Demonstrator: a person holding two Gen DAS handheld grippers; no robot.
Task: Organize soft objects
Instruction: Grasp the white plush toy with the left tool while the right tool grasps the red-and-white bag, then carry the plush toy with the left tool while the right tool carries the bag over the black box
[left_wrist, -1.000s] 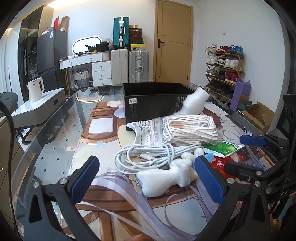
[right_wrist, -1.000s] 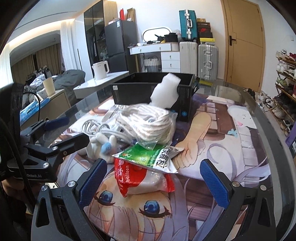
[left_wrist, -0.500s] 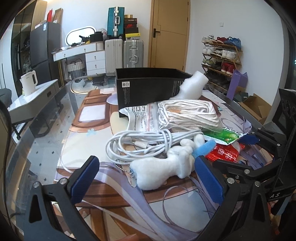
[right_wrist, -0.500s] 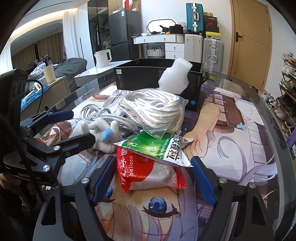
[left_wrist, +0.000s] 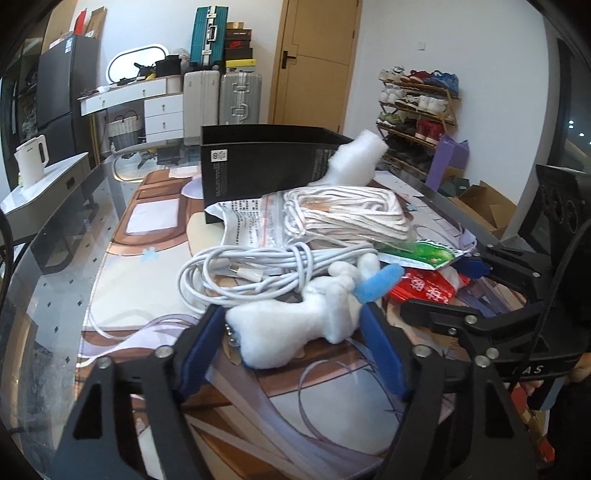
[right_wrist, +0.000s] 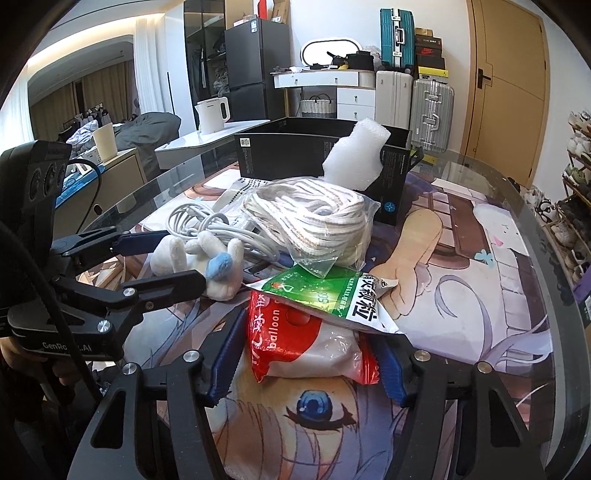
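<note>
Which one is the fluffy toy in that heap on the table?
Start at the black box at the back, then come forward over the bagged rope and white cable. The plush toy lies nearest, between the left gripper fingers: the only furry thing, white with a blue tip.

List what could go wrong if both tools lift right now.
1. The white plush toy between the left tool pads touches the coiled white cable; lifting may drag the cable along.
2. The green packet lies on the red balloon bag that the right tool brackets; it will likely slide off.
</note>
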